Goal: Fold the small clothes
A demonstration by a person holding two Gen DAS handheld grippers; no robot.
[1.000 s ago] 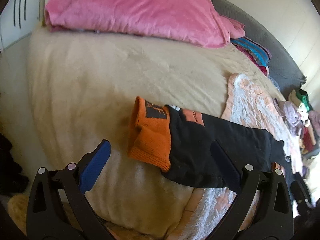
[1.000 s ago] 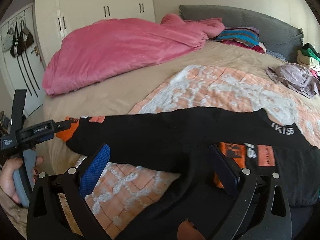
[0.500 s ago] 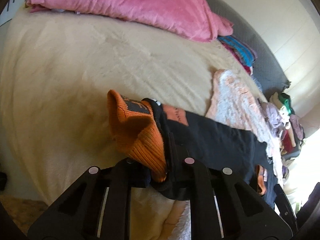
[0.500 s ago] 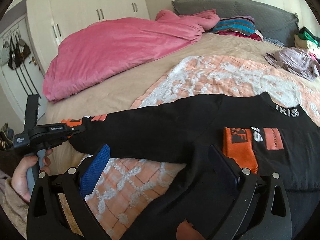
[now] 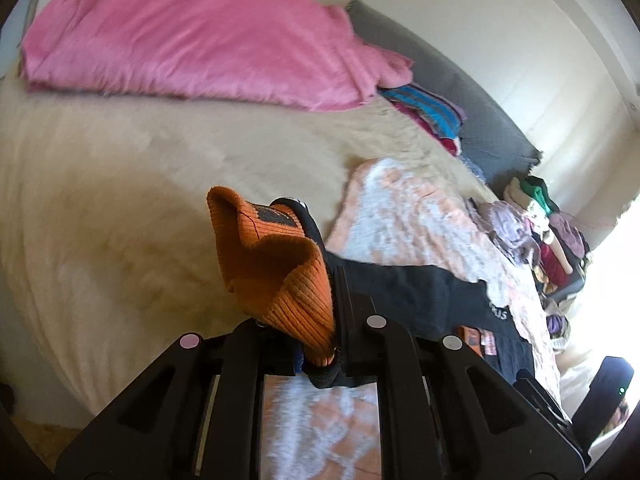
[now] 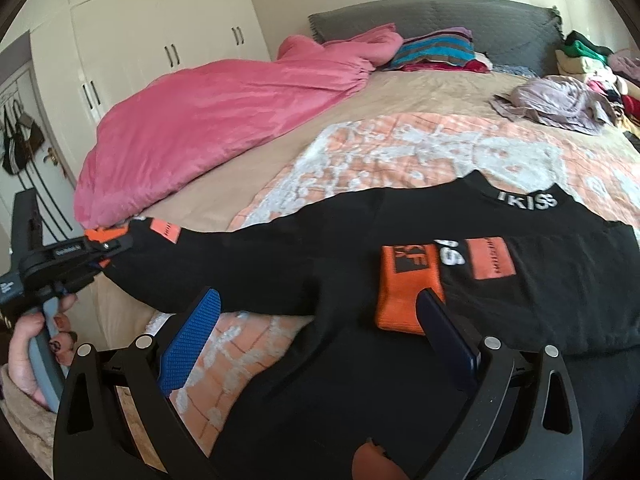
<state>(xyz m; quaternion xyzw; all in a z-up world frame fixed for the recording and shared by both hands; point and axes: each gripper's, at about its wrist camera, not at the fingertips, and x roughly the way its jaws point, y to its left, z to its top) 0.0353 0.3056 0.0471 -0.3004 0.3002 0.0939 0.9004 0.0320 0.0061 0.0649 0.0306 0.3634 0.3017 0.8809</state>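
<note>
Gripping orange cuff (image 5: pixel 276 280) of black sweater (image 6: pixel 400 280), my left gripper (image 5: pixel 320 360) is clamped tight, sleeve lifted and drawn out to left over beige bedspread (image 5: pixel 120 184). My right gripper (image 6: pixel 316 324) is spread wide, nothing between blue pads (image 6: pixel 188 340), hovering above sweater body. Sweater lies on peach patterned blanket (image 6: pixel 400 152); other cuff (image 6: pixel 408 284) folded across chest. Pink duvet (image 6: pixel 224 112) heaped well beyond.

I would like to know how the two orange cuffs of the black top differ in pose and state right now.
The left sleeve's cuff is clamped in the left gripper and lifted, its ribbing bunched; the other sleeve's cuff lies flat and free on the black top, between the open right gripper fingers. Both are ribbed orange with a dark patch.
</note>
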